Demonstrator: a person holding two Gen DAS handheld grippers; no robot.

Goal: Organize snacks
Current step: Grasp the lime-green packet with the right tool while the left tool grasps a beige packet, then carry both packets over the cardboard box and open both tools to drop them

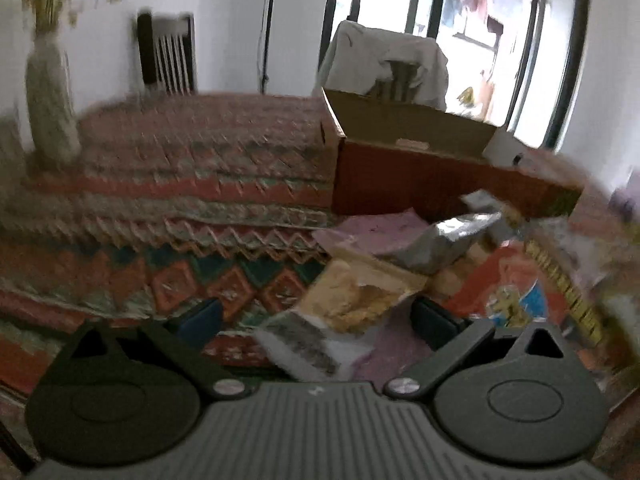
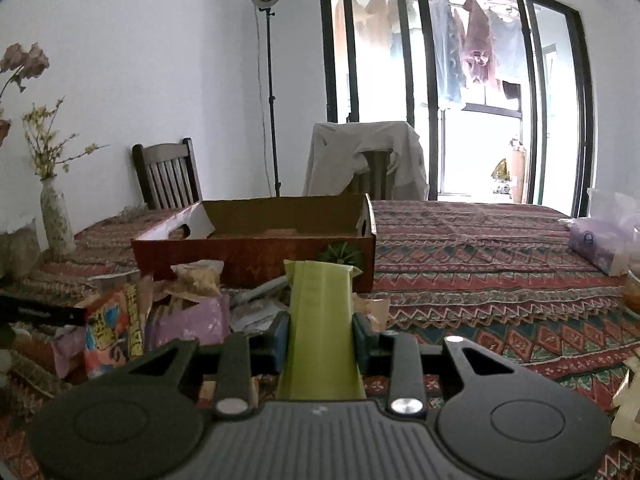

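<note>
While my right gripper (image 2: 320,336) is clamped on the green packet (image 2: 320,320), whose long axis runs forward between the fingers, the box (image 2: 256,256) lies straight ahead, and my left gripper (image 1: 316,316), fingers apart and empty, hangs over the snack pile (image 1: 400,264).

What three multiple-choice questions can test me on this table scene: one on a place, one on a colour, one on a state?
1. Where does the cardboard box stand?
A. Behind the heap of snack packets
B. On the chair
C. On the floor

2. What colour is the packet between the jaws of the right gripper?
A. Red
B. Light green
C. Blue

3. How does the left gripper stand?
A. Shut on a bottle
B. Shut on the vase
C. Open, holding nothing

Answers:
1 A, the box sits on the patterned cloth beyond the heap.
2 B, the green packet rises between the pads.
3 C, its jaws stand wide above the packets.
</note>
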